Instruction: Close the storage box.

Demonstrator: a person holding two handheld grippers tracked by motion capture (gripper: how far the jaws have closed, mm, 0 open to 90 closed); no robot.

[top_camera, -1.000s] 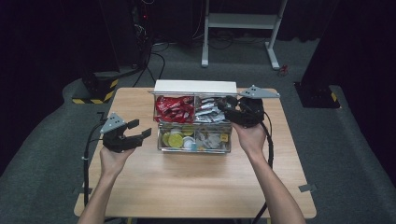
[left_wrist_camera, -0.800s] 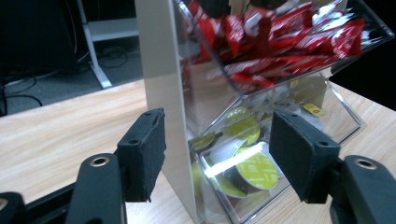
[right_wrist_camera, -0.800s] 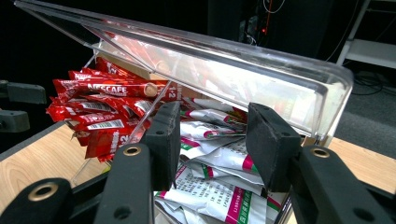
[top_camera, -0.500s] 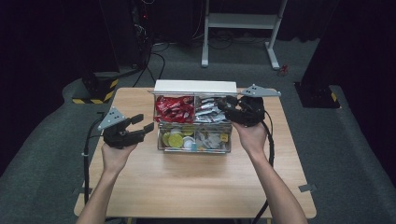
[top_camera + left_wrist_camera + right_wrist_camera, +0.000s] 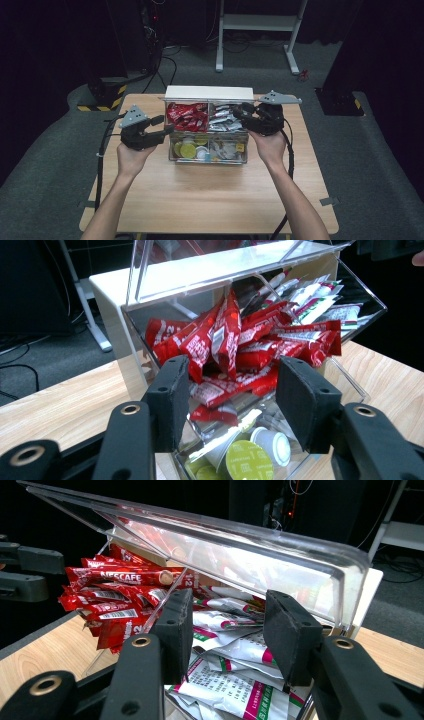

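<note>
Sitting near the far edge of a wooden table (image 5: pixel 210 195) was a clear plastic organizer box (image 5: pixel 207 131) with its lid (image 5: pixel 240 545) raised. Inside the box, red sachets (image 5: pixel 235 347) filled the far-left compartment, white sachets (image 5: pixel 225 680) the far-right one, and coffee capsules (image 5: pixel 250 460) lay in the near compartments. The left gripper (image 5: pixel 162 131) hovered just left of the box, jaws spread, pointing at the red sachets. The right gripper (image 5: pixel 241 111) reached over the box's far-right compartment, jaws spread above the white sachets, gripping nothing.
</note>
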